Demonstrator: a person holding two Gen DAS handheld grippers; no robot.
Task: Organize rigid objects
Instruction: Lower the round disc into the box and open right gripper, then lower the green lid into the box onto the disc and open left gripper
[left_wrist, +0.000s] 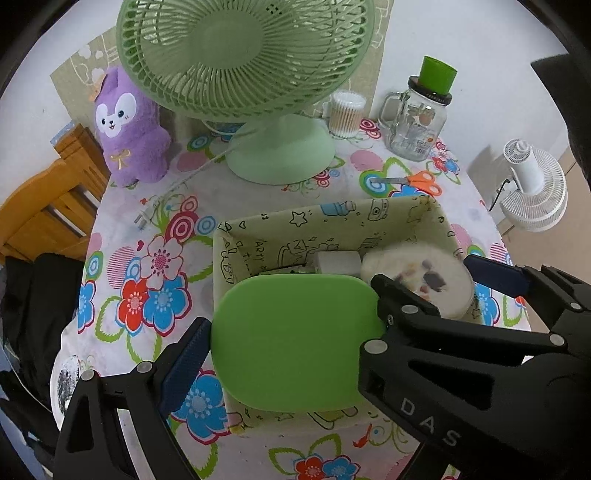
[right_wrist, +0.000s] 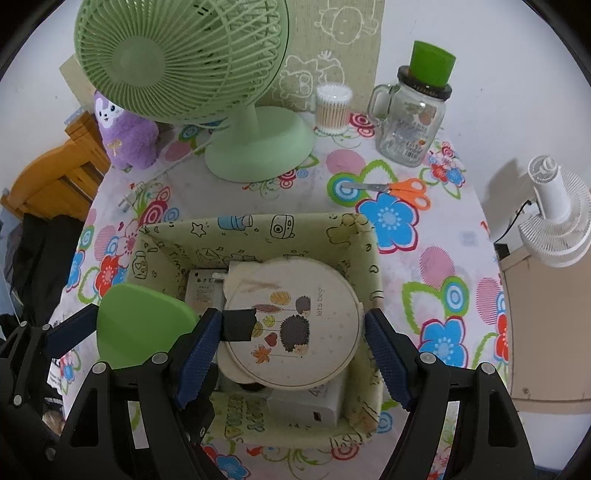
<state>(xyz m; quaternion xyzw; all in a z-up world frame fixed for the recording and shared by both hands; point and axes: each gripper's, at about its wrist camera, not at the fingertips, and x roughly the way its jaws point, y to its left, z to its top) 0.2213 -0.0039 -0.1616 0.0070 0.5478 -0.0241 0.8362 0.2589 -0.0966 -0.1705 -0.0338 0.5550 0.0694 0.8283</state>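
Observation:
A fabric storage box (right_wrist: 258, 232) with cartoon prints stands on the flowered table; it also shows in the left wrist view (left_wrist: 332, 218). My left gripper (left_wrist: 291, 343) is shut on a flat green lid (left_wrist: 291, 343) and holds it over the box's near left part; the lid also shows in the right wrist view (right_wrist: 140, 325). My right gripper (right_wrist: 291, 354) is open, its fingers on either side of a round cream lid with a hedgehog print (right_wrist: 295, 325) that lies in the box. The round lid (left_wrist: 424, 280) looks blurred in the left wrist view. White boxes (right_wrist: 306, 406) lie under it.
A green desk fan (right_wrist: 207, 74), a purple plush toy (right_wrist: 122, 133), a cotton swab jar (right_wrist: 332, 107), a glass mug jar with a green cup on top (right_wrist: 413, 114) and orange scissors (right_wrist: 399, 190) stand behind the box. A wooden chair (left_wrist: 48, 206) is at left, a white fan (right_wrist: 557, 218) at right.

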